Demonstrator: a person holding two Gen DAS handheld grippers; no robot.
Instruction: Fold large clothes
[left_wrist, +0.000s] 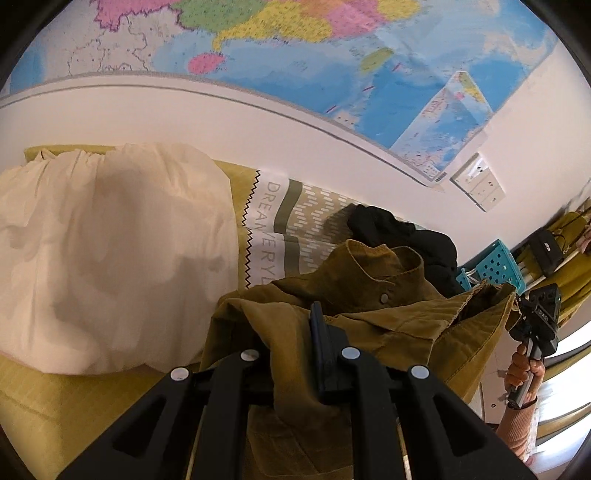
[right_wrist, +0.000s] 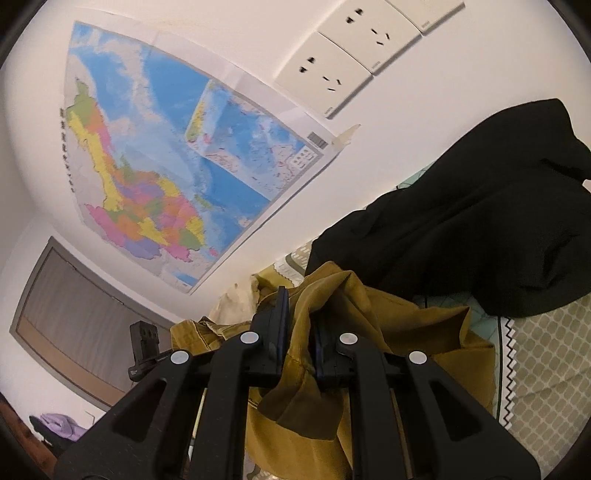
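A mustard-brown corduroy shirt (left_wrist: 369, 310) with a collar and snap button hangs lifted between both grippers above the bed. My left gripper (left_wrist: 295, 332) is shut on one edge of the shirt; cloth hides its left finger. My right gripper (right_wrist: 301, 314) is shut on another edge of the shirt (right_wrist: 332, 369), with cloth bunched between its fingers. The right gripper also shows in the left wrist view (left_wrist: 535, 317), held by a hand at the far right, pinching the shirt's edge.
A black garment (right_wrist: 480, 221) lies crumpled on the patterned bedspread (right_wrist: 546, 369) behind the shirt. A white garment (left_wrist: 110, 251) is heaped on the yellow bed cover (left_wrist: 37, 398) to the left. A map (left_wrist: 295, 55) and wall sockets (right_wrist: 332, 70) are on the wall. A blue basket (left_wrist: 495, 262) sits at right.
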